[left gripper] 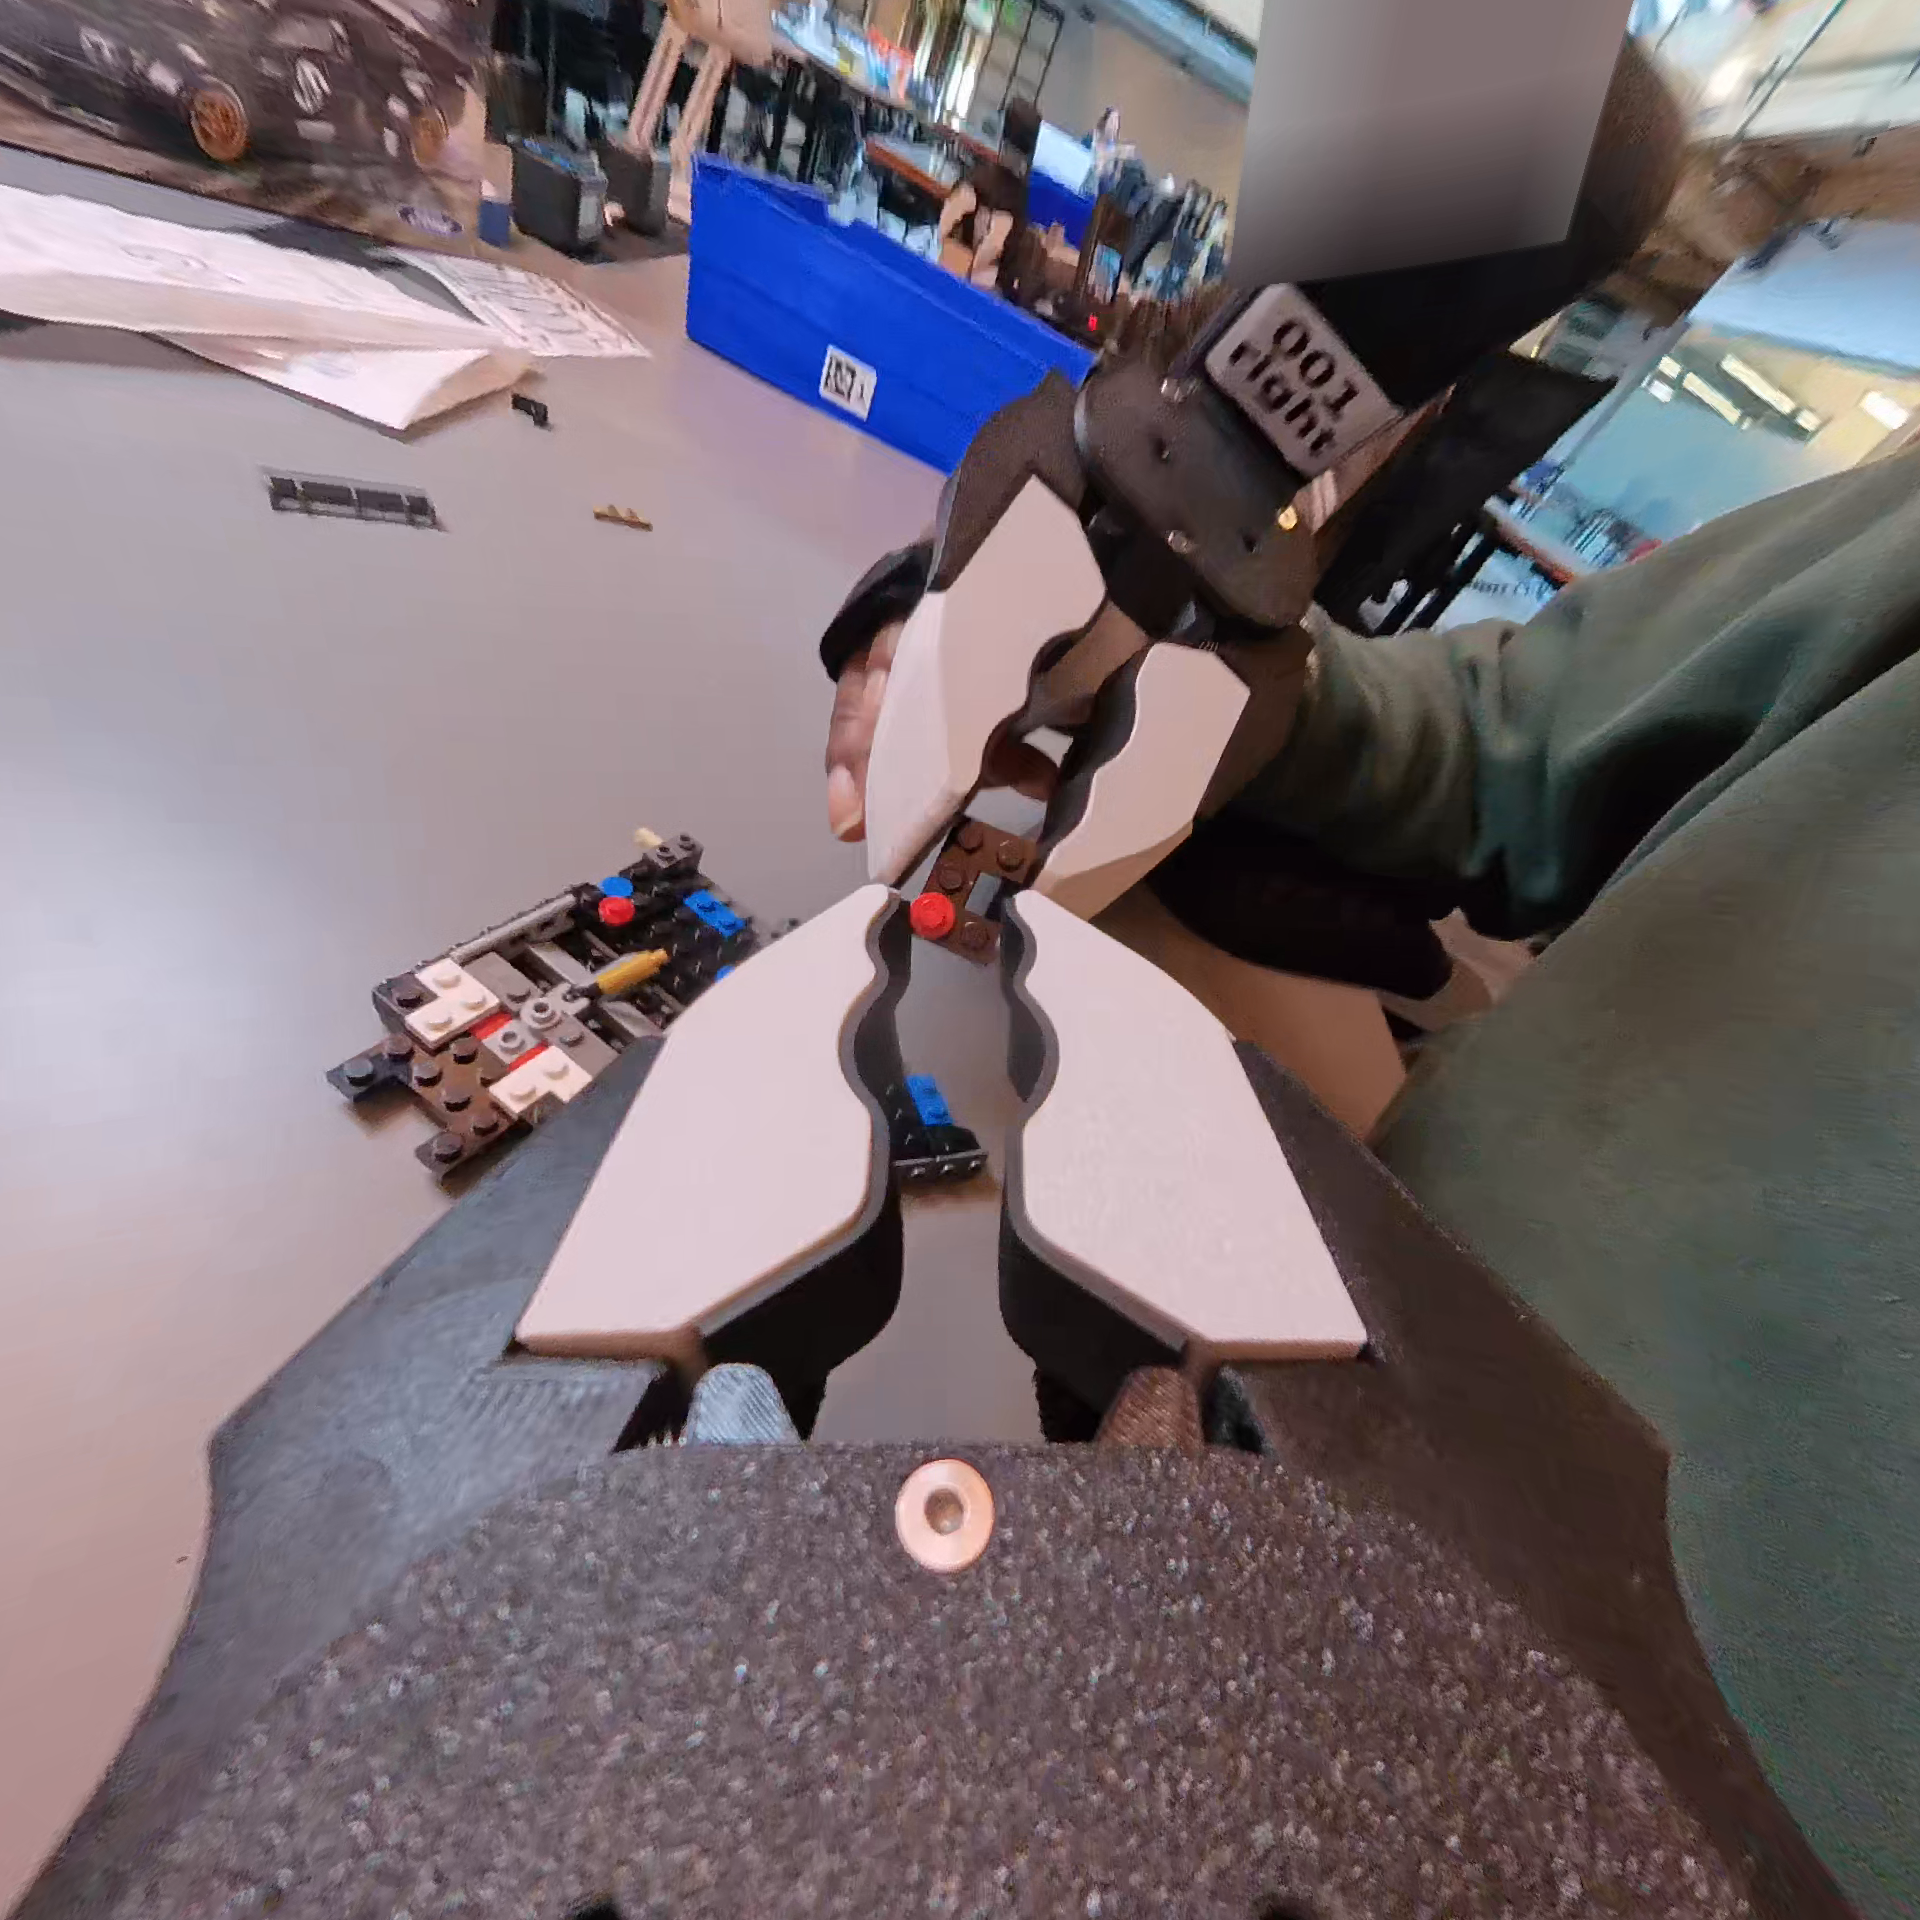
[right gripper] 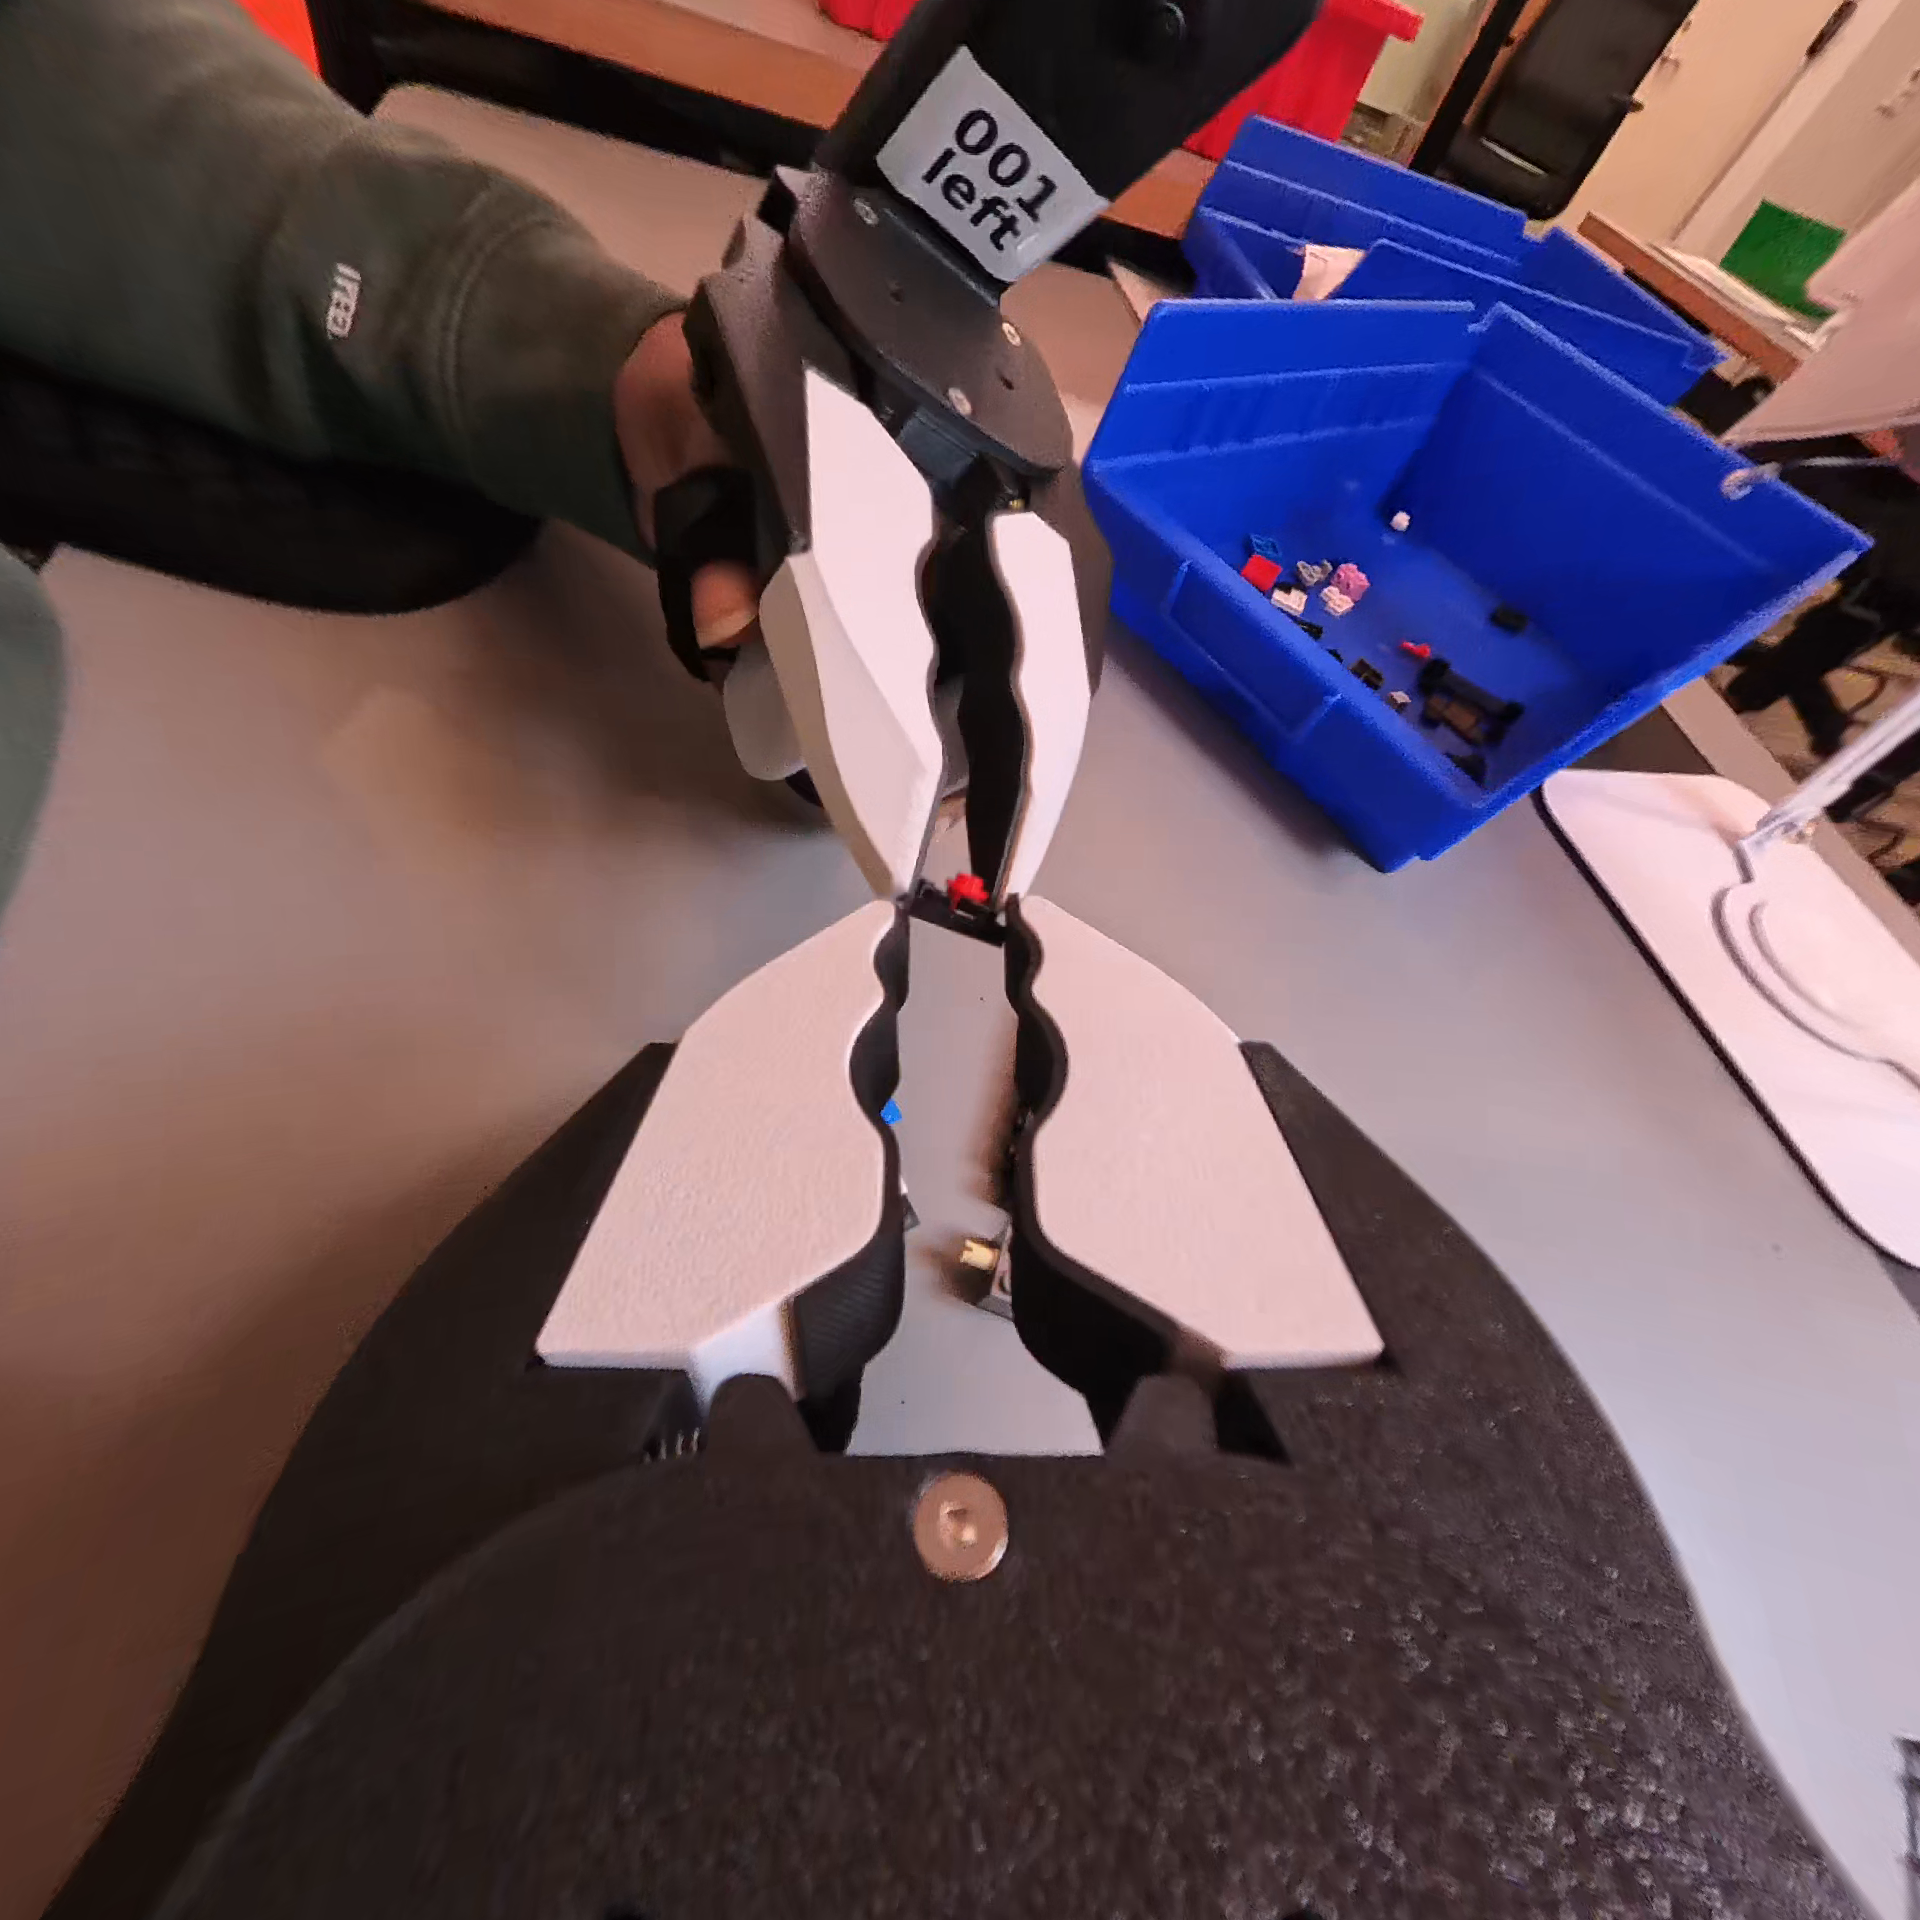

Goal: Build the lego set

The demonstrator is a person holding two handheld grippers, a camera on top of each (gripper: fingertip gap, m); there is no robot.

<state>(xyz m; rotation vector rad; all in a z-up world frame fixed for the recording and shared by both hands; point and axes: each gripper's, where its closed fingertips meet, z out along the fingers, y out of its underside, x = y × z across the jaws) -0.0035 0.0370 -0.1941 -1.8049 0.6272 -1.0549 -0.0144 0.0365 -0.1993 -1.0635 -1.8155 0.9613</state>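
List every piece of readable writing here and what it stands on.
Grey tag on the right gripper: legible print, not transcribed.
Second grey tag on the left gripper: likewise.
White code sticker on the blue plastic bin: no readable words.
Green sleeve mark, white paper sheets: blurred.

A printed grey tag [right gripper: 982, 171] tops the left hand-held gripper [right gripper: 958, 896].

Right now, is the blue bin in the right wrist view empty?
No, the blue bin holds a scatter of small loose bricks on its floor.
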